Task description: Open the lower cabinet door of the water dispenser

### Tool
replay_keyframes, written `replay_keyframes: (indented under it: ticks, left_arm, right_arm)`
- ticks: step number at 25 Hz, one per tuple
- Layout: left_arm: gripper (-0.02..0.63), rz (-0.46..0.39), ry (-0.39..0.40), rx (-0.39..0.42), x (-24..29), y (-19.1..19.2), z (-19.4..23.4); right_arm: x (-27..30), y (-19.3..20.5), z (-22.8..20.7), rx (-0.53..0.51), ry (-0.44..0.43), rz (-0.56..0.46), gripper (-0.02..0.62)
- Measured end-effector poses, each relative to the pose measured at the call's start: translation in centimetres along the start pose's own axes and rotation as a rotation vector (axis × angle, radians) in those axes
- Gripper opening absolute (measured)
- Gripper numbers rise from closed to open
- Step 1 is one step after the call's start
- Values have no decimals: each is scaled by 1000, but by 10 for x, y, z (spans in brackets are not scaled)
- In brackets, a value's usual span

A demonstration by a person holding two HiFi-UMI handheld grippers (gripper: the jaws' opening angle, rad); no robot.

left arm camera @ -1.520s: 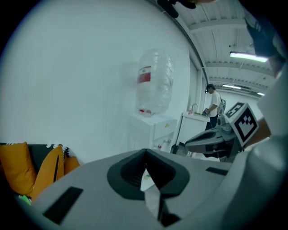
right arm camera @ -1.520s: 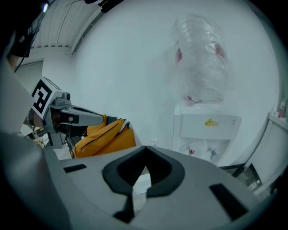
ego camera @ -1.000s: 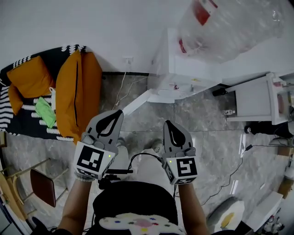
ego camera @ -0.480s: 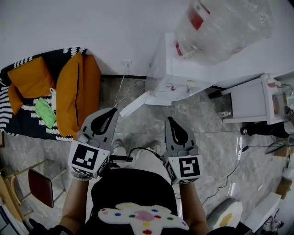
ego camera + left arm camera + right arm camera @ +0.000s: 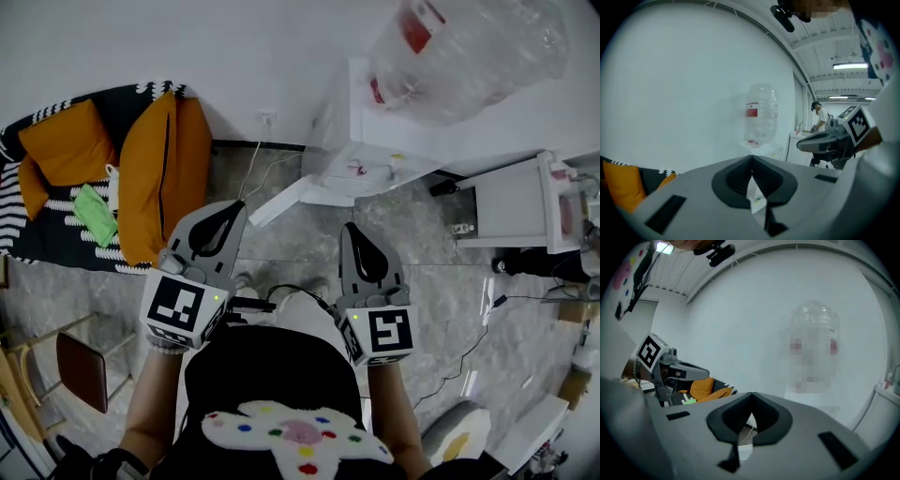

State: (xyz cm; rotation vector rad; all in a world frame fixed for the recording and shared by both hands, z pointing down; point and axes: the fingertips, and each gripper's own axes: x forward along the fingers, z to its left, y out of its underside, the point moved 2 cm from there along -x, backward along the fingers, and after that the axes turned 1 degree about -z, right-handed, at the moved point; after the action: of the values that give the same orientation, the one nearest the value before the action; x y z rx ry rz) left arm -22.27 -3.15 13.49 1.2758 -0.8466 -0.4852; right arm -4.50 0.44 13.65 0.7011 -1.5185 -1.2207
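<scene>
Floor underlies closed left hand-held gripper and closed right hand-held gripper; bottle hides dispenser top.

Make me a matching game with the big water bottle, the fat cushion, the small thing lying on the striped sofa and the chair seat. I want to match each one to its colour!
Things:
1. big water bottle
2. fat cushion
3. small thing on the striped sofa
4. chair seat

Colours:
A. green
B. see-through
C. dark reddish brown
D. orange

Right pairs: 1-B, 2-D, 3-A, 4-C.
</scene>
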Motion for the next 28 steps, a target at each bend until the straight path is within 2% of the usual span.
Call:
replay_keyframes:
  ticks: [5,11,16,20,28]
  left_arm:
    - [14,-8,6,-8,-1,2,-2]
    - [14,-3,6,-7,-2,6,-3]
    - [14,-4,6,-5,-4,7,-3]
    - [12,-3,8,-7,-4,7,-5]
    - [12,-8,23,-4,-2,5,-12]
  right_arm:
    - [1,-6,5,12,-26,-68,3]
    - [0,-4,6,-15,-26,-41,3]
    - [0,-6,12,-15,-43,-55,3]
    - [-2,3,8,-24,-31,-13,3]
    - [-3,-2,10,-20,-38,-67,3]
